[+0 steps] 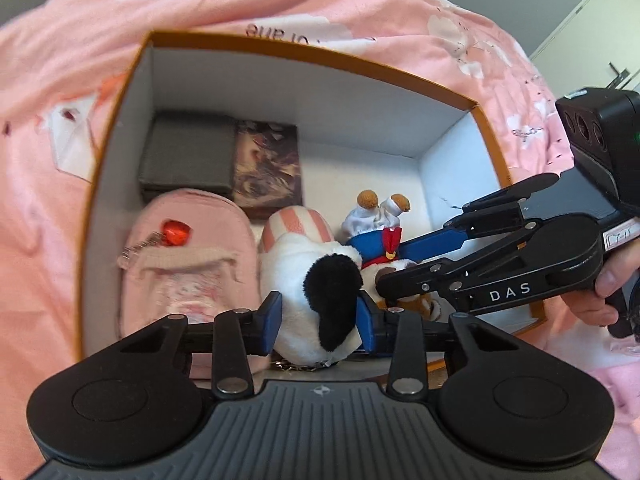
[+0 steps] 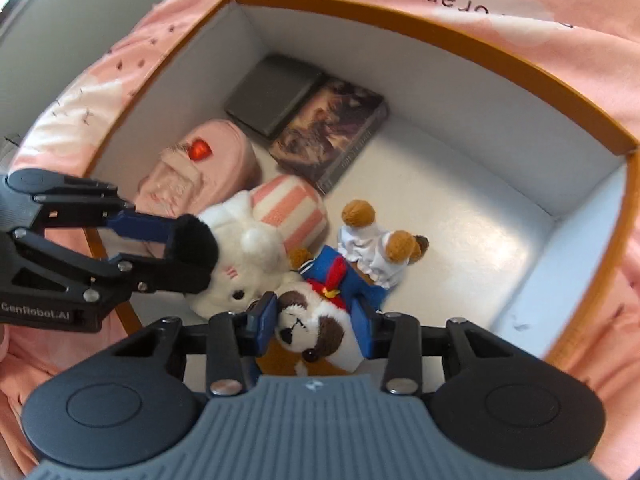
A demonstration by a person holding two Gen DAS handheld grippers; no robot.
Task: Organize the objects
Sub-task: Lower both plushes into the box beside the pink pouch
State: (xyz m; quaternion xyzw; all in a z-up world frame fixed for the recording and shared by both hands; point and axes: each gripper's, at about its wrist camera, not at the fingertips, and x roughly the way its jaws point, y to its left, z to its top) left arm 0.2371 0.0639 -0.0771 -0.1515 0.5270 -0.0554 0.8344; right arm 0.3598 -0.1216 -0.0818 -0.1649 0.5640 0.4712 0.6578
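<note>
An orange-rimmed box [image 1: 304,50] with white inside lies on a pink bedspread; it also shows in the right wrist view [image 2: 440,28]. My left gripper [image 1: 320,320] is shut on the head of a white plush with a black ear and pink-striped body [image 1: 316,276], held inside the box; the plush also shows in the right wrist view [image 2: 248,248]. My right gripper [image 2: 314,322] is shut on the head of a brown-and-white dog plush in a blue sailor suit [image 2: 316,320], upside down in the box; its feet show in the left wrist view [image 1: 380,208].
In the box's far corner lie a dark grey case [image 1: 188,156] and a book with a painted cover [image 1: 266,168]. A pink pouch with a red charm [image 1: 180,256] lies by the left wall. The pink bedspread [image 1: 60,200] surrounds the box.
</note>
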